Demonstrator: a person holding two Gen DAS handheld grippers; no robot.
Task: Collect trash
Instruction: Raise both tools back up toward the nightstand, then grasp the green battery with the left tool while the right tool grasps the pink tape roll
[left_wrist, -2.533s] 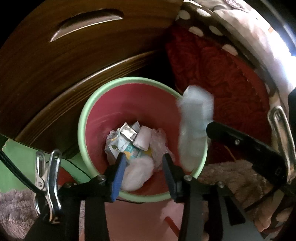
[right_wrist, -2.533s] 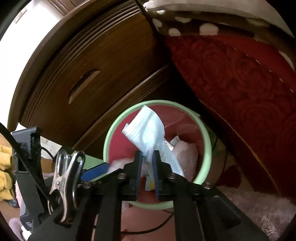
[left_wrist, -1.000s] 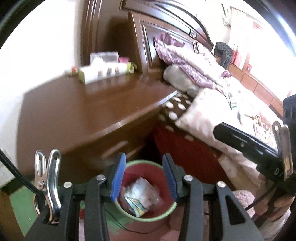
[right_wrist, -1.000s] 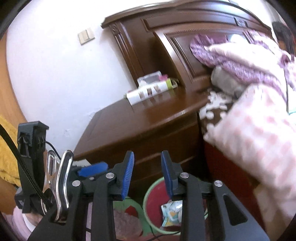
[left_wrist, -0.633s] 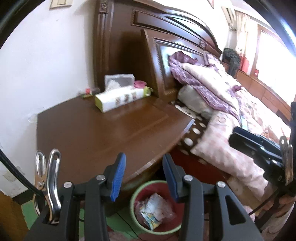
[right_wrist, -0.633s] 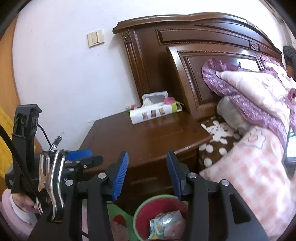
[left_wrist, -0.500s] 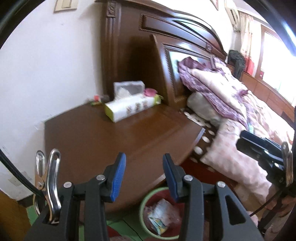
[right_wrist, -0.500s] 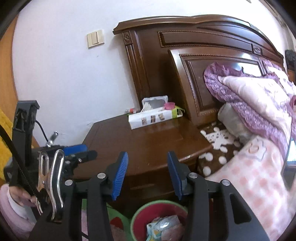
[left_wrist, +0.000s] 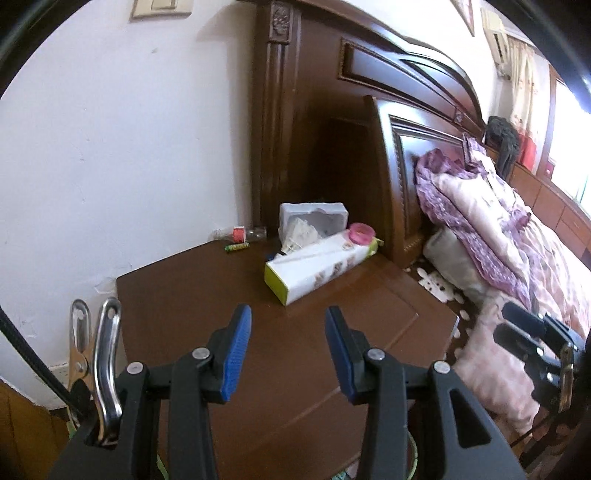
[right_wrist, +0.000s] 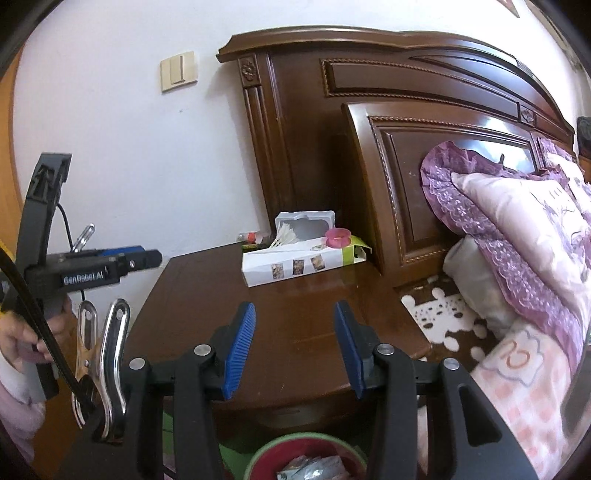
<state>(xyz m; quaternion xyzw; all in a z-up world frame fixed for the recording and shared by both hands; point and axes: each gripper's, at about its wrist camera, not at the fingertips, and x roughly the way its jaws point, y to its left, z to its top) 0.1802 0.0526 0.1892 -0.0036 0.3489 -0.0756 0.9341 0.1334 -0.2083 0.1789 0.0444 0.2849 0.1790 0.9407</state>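
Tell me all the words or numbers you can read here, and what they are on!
"GenRobot.AI": white letters on the side of the black left tool, seen from the right wrist camera.
The long white carton with a green end on the brown wooden nightstand has small pictures; any print is too small to read.
The little green tube: print too blurred to read.

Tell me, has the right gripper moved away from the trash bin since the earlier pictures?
Yes. The right gripper has risen and pulled back: the bin, once filling its view, now sits at the bottom edge, below the nightstand.
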